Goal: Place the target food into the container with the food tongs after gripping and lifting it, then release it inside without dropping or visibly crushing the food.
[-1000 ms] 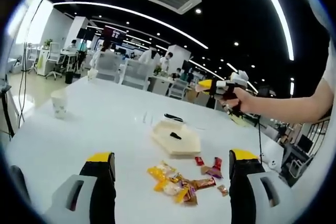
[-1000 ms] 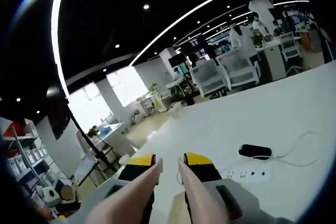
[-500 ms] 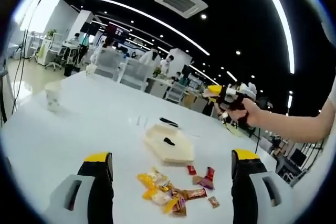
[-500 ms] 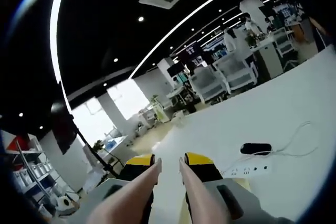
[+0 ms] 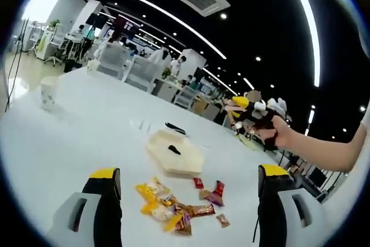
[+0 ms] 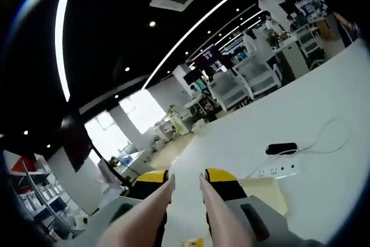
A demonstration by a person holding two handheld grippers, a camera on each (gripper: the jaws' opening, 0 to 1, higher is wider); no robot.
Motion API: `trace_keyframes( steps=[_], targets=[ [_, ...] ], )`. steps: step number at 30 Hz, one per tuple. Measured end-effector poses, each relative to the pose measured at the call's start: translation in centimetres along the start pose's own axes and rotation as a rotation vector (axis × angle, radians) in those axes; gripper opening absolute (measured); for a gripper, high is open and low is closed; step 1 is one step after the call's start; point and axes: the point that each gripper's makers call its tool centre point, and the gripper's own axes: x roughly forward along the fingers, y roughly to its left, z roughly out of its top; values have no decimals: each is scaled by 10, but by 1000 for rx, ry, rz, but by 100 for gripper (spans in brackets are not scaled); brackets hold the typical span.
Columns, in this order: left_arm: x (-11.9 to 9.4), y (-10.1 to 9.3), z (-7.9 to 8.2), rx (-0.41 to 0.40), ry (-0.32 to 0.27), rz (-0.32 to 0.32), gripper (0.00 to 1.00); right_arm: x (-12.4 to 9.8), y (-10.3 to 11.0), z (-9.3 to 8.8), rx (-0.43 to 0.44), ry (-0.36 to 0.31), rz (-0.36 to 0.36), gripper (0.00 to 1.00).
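1. Left gripper [image 5: 184, 201]: the jaws stand wide apart and hold nothing. It hovers above the white table [image 5: 69, 137], with the snack pile [image 5: 173, 209] framed between the 2 jaw tips.
2. Right gripper [image 6: 186, 180]: the jaws are drawn narrow around the food tongs [image 6: 184, 212], whose 2 pale arms run forward between the yellow tips with a slim gap left between them. In the left gripper view this gripper [image 5: 245, 108] is held aloft in a hand [image 5: 276, 133], well above and beyond the container.
3. Target food: small wrapped snacks, yellow, brown and red, lie loose on the table just in front of the container [image 5: 173, 155]. Which packet is the target cannot be told.
4. Container: a pale, shallow tray with a small dark item [image 5: 173, 150] inside; the rest of its floor is free.
5. Handling judgement: the packets look light and soft, with glossy, probably slippery film and contents that may crush. The overlapping pieces may drag neighbours along.
6. Grip point judgement: take 1 packet at the edge of the pile, across its narrow middle, not by a crimped end. Close the tongs only until the wrapper stops sliding.
7. Other items: a paper cup [image 5: 48, 93] stands far off; a power strip [image 6: 277, 171] and a dark device [image 6: 281, 148] lie on the table in the right gripper view.
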Motion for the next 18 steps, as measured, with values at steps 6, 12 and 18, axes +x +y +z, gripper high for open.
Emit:
trace_keyframes(
  steps=[6,12,18],
  targets=[
    [-3,3,-6,-14,48,5,99,-11,7,-8,-54,14,3,25],
    [-7,4,4,-24,19,12,99,-14,3,-16,-39,15,-7,25],
    [-3,1,3,-18,36,3,99,-18,5,-24,-23,12,-5,25]
  ],
)
